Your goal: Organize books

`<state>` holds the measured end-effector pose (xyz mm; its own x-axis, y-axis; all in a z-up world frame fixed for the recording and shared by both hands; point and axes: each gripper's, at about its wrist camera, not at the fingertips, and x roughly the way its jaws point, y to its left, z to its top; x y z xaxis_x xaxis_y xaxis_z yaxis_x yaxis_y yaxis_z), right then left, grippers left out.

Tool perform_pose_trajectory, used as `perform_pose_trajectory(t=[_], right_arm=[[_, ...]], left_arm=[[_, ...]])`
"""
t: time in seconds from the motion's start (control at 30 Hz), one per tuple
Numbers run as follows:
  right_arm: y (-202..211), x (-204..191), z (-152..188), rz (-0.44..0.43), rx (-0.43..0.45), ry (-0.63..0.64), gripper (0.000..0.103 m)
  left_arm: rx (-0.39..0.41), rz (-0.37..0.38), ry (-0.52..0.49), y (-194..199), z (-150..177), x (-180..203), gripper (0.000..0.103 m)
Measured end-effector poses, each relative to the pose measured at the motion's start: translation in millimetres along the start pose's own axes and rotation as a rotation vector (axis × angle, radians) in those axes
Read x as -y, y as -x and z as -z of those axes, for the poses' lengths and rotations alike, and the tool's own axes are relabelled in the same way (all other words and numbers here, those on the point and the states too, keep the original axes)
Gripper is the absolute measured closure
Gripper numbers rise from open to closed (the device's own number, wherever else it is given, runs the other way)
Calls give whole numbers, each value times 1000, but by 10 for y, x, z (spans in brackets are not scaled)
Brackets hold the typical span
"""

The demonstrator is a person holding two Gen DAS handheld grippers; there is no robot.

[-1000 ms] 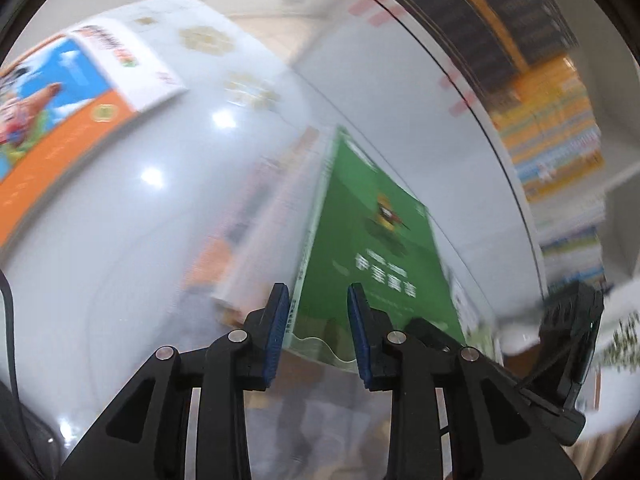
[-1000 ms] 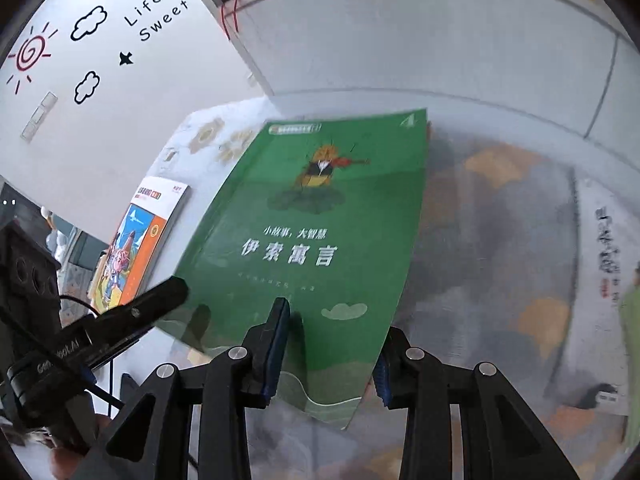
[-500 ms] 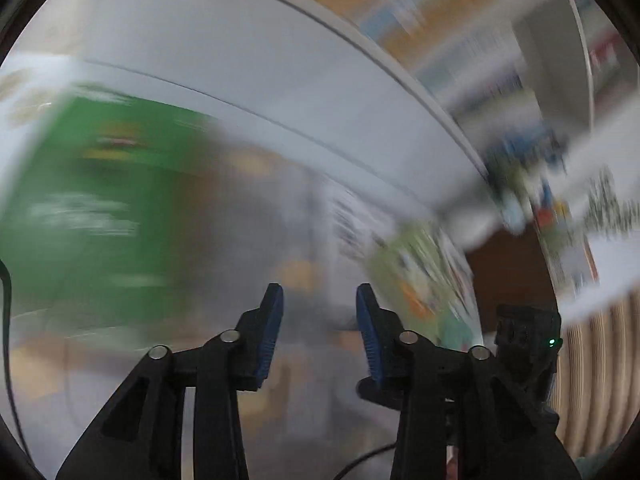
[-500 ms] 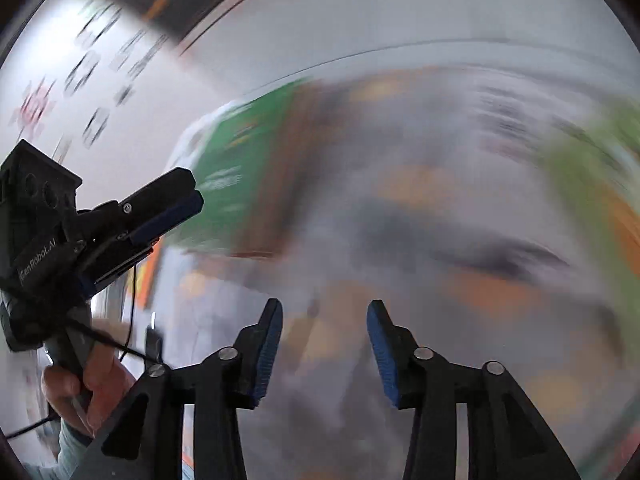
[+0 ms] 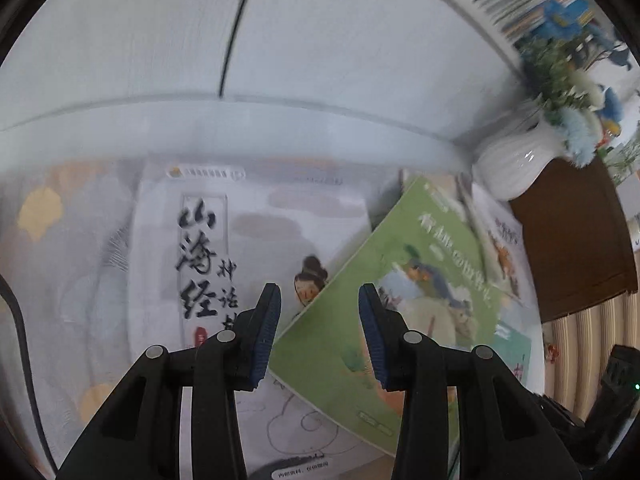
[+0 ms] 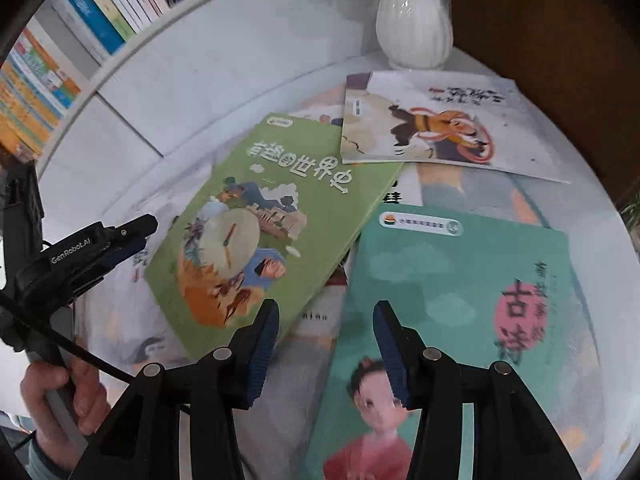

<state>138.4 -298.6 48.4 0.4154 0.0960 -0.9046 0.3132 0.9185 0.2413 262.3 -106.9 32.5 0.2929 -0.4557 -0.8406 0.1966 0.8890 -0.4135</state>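
Note:
Several thin picture books lie overlapping on a round table. A light green book (image 6: 272, 232) lies tilted on top, also in the left wrist view (image 5: 404, 300). A white book with black brush lettering (image 5: 224, 248) lies under it at the left. A teal book with a girl (image 6: 460, 320) lies at the near right, and a white book with a monkey figure (image 6: 440, 124) at the far right. My left gripper (image 5: 318, 332) is open and empty, just above the green book's left edge. My right gripper (image 6: 326, 344) is open and empty, above the gap between the green and teal books.
A white ribbed vase (image 6: 414, 16) with flowers (image 5: 568, 92) stands at the table's far edge. A white curved wall and shelves of upright books (image 6: 80, 24) rise behind. A dark wooden cabinet (image 5: 576, 240) stands at the right. My left gripper (image 6: 88, 256) shows in the right wrist view.
Both grippers have let go of the dark green book and swung right to the pile of books by the vase. Both jaws stand wider apart.

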Motion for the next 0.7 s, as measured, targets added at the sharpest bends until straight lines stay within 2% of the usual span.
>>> perform_pose_trajectory(t=[0.07, 0.13, 0.2, 0.23, 0.33, 0.47, 0.7], right_arm=[[-157, -71, -23, 29, -40, 1, 54], [-168, -155, -52, 46, -29, 38, 54], [-199, -266, -52, 19, -41, 85, 55], [-218, -306, -52, -10, -60, 100, 49], [-235, -351, -15, 12, -64, 154, 49], [-184, -373, 187, -49, -118, 201, 49], [31, -778, 1087, -132, -252, 369, 49]], left_arm=[[2, 31, 10, -8, 37, -46, 62], [-24, 122, 39, -9, 58, -92, 55], [-63, 208, 38, 13, 138, -99, 47], [-66, 204, 5, 66, 232, -66, 47], [-73, 181, -54, 259, 550, -34, 47], [-88, 214, -6, 585, 1096, -260, 47], [-156, 230, 152, 1171, 2390, -706, 47]])
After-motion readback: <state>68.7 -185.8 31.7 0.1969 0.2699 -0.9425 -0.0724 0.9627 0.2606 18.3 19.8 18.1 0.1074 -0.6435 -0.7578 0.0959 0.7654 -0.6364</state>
